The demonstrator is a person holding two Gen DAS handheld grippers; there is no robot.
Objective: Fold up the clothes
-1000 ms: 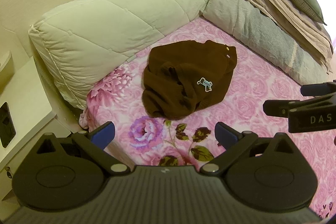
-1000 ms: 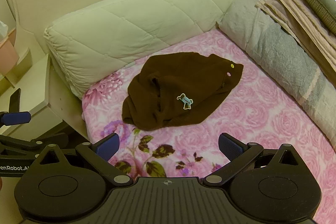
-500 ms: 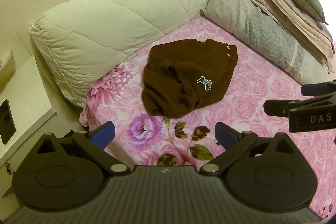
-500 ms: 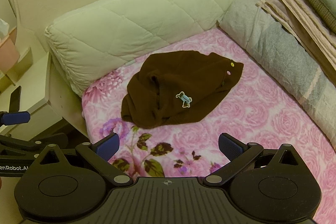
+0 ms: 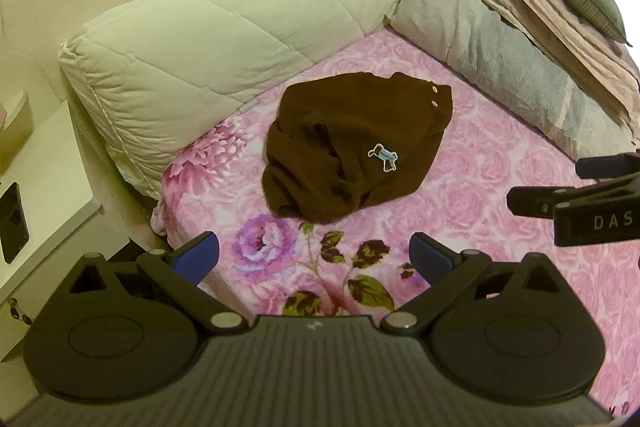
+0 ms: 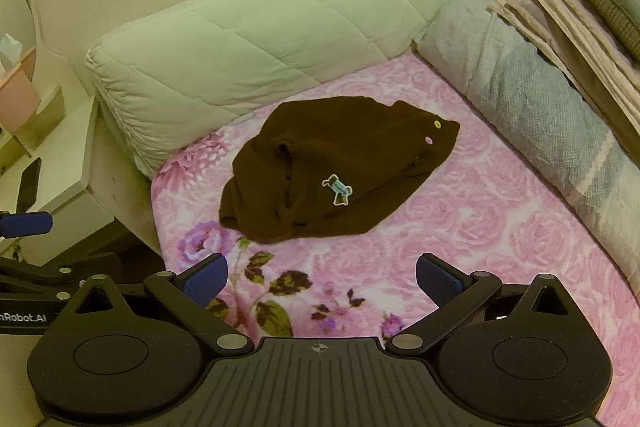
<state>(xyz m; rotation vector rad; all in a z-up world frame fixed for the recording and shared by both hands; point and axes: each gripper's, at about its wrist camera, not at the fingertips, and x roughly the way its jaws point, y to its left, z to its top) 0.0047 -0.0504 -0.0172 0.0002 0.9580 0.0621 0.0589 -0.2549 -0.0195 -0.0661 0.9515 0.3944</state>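
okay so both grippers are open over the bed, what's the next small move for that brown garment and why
Probably bring both open grippers, left gripper and right gripper, forward to the brown garment. It lies crumpled on the pink bedsheet, and neither gripper touches it yet.

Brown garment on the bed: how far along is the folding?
Nothing looks done: the brown garment lies crumpled in a heap on the pink sheet, patch and buttons showing. Nothing is in hand: left gripper and right gripper are open, short of it. Left: grasp it, spread it flat, make every fold.
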